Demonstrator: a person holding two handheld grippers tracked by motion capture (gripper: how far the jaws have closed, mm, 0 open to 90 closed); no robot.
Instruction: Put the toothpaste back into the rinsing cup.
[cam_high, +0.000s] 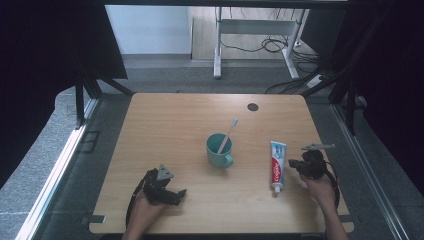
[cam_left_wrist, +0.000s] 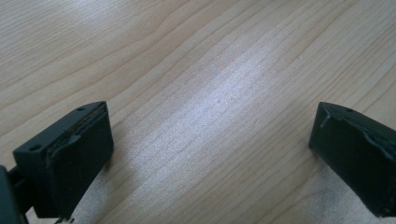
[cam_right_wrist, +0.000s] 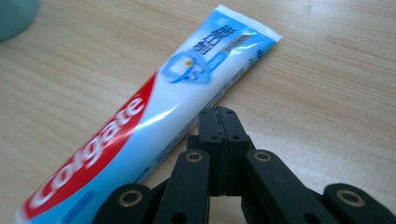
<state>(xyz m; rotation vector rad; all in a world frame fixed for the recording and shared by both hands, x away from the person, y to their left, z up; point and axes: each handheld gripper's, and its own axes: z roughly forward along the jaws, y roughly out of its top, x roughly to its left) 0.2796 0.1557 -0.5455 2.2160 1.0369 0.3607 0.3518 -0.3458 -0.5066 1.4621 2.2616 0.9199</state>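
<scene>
A red, white and blue toothpaste tube (cam_high: 277, 165) lies flat on the wooden table (cam_high: 175, 125), cap toward the front edge. Left of it stands a teal mug (cam_high: 219, 151) with a toothbrush (cam_high: 228, 134) leaning in it. My right gripper (cam_high: 296, 164) sits just right of the tube. In the right gripper view its jaws are pressed together, tips (cam_right_wrist: 218, 116) at the edge of the tube (cam_right_wrist: 154, 112), with nothing between them. My left gripper (cam_high: 175, 195) rests near the front left, open over bare wood (cam_left_wrist: 210, 154).
A small dark round hole (cam_high: 253, 106) marks the table's far side. The mug's rim (cam_right_wrist: 14, 14) shows at the upper left of the right gripper view. Behind the table stand a white desk frame (cam_high: 218, 50) and loose cables (cam_high: 272, 45) on the floor.
</scene>
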